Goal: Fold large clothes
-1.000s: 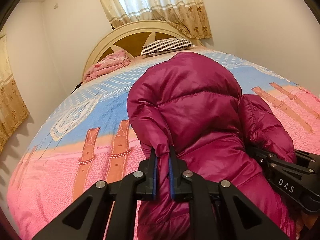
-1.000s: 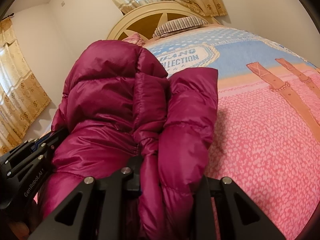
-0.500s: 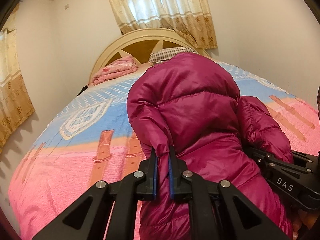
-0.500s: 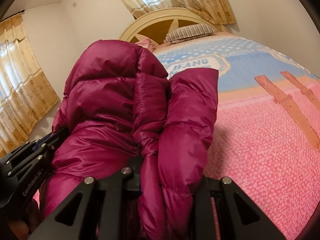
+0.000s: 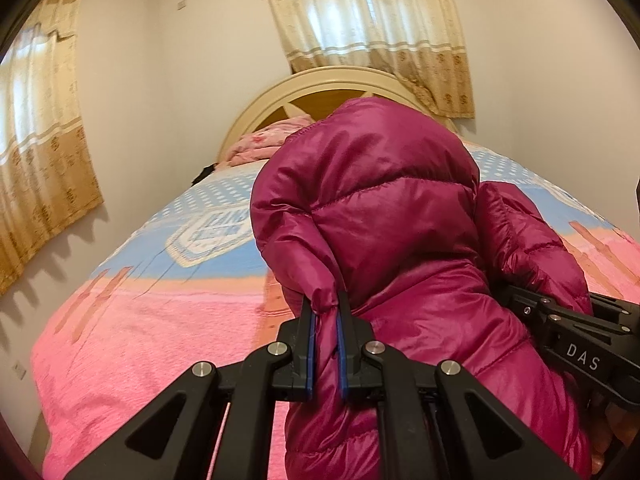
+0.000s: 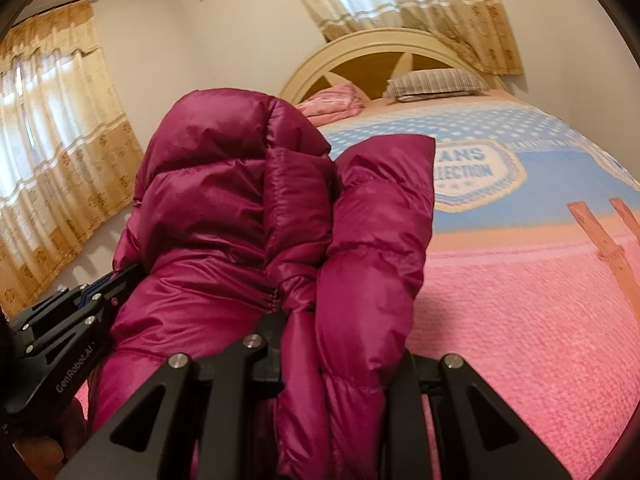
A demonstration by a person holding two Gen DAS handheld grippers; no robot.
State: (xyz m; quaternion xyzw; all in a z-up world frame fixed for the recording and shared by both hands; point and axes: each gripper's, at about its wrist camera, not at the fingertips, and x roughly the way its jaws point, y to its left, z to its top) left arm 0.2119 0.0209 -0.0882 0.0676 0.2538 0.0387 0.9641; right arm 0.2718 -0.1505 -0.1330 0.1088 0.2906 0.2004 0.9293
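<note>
The wide bed (image 5: 132, 332), spread with a fuzzy pink-and-blue printed blanket, runs away from both cameras toward a cream arched headboard (image 6: 360, 46). Above it hangs the puffy magenta quilted down jacket (image 5: 384, 216) — slick, shiny nylon, held up off the blanket with its long axis pointing toward the headboard and its bulk just ahead of both hands. The left tongs (image 5: 325, 344) are pinched narrow on one gathered edge; the right tongs (image 6: 340, 344) clamp a thicker bunched fold — each hand equally near.
</note>
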